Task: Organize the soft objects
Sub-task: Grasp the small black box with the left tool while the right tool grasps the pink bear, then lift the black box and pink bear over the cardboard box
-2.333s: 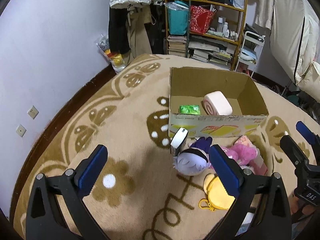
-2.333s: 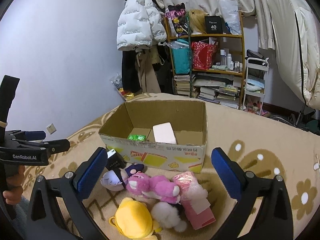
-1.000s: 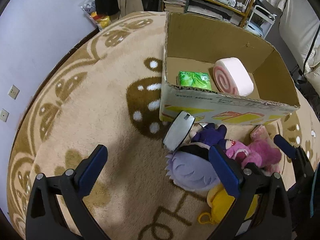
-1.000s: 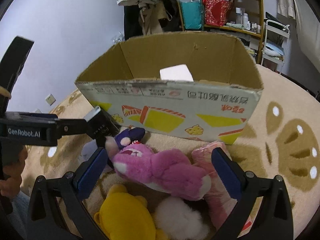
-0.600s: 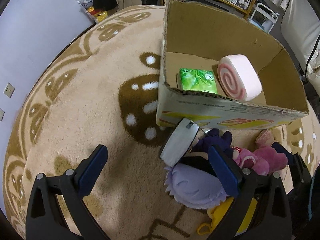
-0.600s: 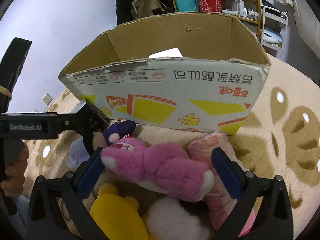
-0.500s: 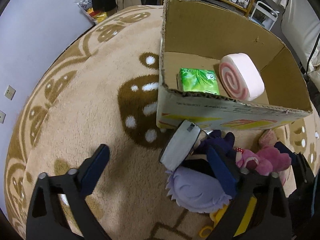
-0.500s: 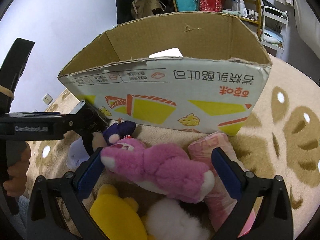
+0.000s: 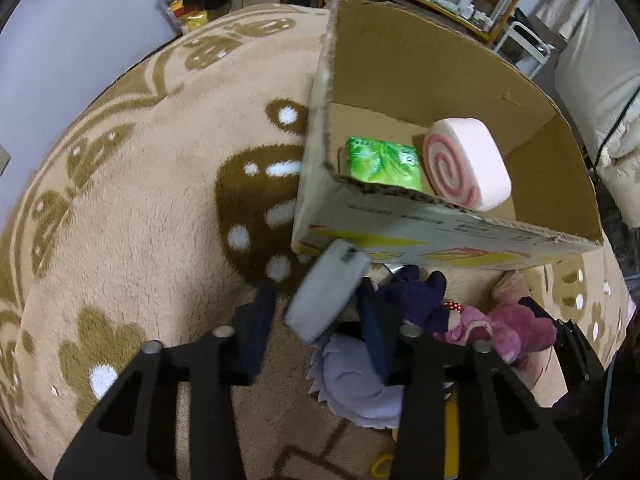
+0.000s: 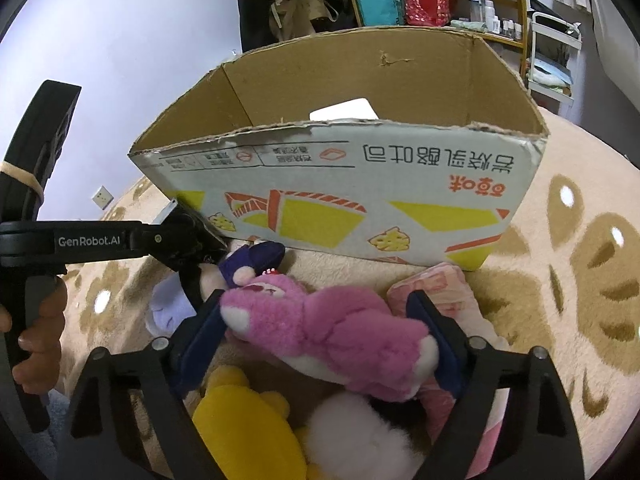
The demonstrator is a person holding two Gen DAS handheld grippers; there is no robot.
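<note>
left tool half-spread around white pad | right tool pinching pink plush | cardboard box at 12 o'clock

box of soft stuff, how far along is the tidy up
Done: the cardboard box already holds a pink swirl roll cushion and a green pack.

In hand: the right gripper is around the pink plush, and the left gripper brackets the white pad, both on the rug.

Left: purple-haired doll, yellow plush, white fluffy toy, pink packet.
</note>
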